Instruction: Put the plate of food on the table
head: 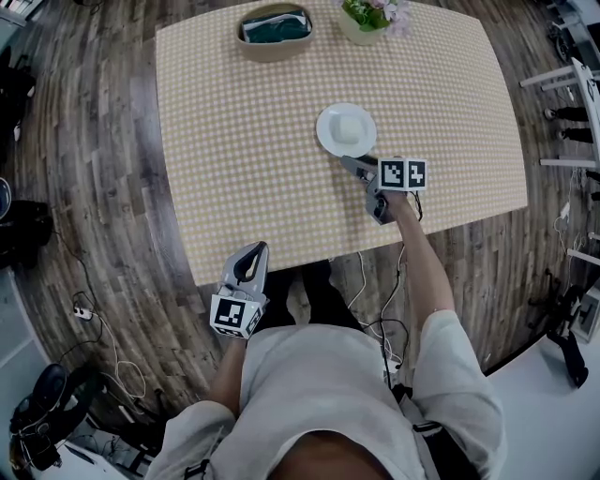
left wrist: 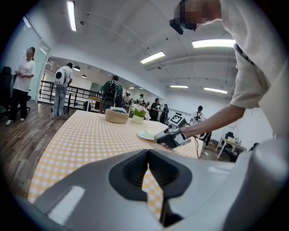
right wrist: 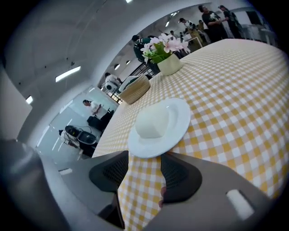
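A white plate (head: 327, 141) holding a pale block of food (head: 348, 128) rests flat on the yellow checked table (head: 234, 178), right of its middle. My right gripper (head: 354, 166) is just behind the plate's near rim, jaws open. In the right gripper view the rim (right wrist: 180, 122) lies at the tips of my right gripper (right wrist: 144, 159), apart from both pads, with the food (right wrist: 152, 122) beyond. My left gripper (head: 251, 255) hovers at the table's near edge, jaws shut and empty. In the left gripper view its tips (left wrist: 146, 152) meet, and the plate (left wrist: 144, 135) lies far ahead.
A woven basket (head: 275, 33) and a pot of flowers (head: 367, 19) stand at the table's far edge. Cables (head: 380, 300) trail on the wood floor by the near edge. Several people (left wrist: 61, 88) stand in the room beyond the table.
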`<state>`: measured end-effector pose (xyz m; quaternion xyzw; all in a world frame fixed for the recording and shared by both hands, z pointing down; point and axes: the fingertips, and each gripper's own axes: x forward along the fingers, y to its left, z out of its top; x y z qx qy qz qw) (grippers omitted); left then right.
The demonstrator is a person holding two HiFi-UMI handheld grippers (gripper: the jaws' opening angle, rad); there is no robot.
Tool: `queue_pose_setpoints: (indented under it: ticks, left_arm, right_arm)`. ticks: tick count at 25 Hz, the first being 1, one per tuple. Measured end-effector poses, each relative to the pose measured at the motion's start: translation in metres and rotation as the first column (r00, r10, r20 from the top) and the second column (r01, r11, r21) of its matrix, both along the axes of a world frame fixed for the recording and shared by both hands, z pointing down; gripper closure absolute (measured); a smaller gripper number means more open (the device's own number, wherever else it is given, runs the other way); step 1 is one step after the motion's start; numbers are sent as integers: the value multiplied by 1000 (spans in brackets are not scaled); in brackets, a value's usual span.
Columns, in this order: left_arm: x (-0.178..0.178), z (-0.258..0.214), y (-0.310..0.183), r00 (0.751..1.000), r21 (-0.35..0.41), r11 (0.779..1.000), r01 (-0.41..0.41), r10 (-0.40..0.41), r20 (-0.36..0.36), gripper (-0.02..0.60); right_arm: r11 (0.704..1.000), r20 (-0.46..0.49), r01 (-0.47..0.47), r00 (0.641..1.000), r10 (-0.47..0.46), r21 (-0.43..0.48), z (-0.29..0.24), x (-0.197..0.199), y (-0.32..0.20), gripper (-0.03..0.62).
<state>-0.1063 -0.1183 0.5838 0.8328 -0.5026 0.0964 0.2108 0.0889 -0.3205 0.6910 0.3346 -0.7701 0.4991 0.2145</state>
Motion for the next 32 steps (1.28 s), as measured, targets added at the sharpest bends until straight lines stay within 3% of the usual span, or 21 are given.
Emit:
queue_pose_setpoints:
  ticks: [3, 7, 14, 18, 22, 27, 32]
  left_arm:
    - [-3, -1, -2, 1000, 5, 1000, -4, 4, 4, 571]
    - [1, -2, -3, 1000, 4, 1000, 1, -1, -1, 571]
    - [-2, -1, -2, 1000, 5, 1000, -3, 3, -3, 571]
    - [2, -2, -4, 1000, 7, 1000, -9, 9, -7, 571]
    - [4, -5, -4, 1000, 12, 1000, -15, 16, -7, 571]
    - [4, -9, -6, 1000, 24, 999, -22, 22, 4, 571]
    - [8, -15, -11, 998, 47, 997, -58, 57, 17, 571]
  right_arm:
    - [994, -112, 111, 988, -108, 23, 4, -4, 6, 368]
    - [951, -281, 305, 917, -282, 43, 7, -4, 11, 374]
    - [888, -436, 458, 809, -395, 45, 10, 2, 22, 434]
    - [895, -432, 443, 817, -381, 47, 12, 6, 23, 460]
    - [905, -450, 419, 823, -347, 69, 13, 13, 24, 588]
    - [907, -458, 399, 837, -300, 136, 7, 17, 30, 595]
    - [909, -426, 357, 872, -241, 216, -15, 15, 42, 595]
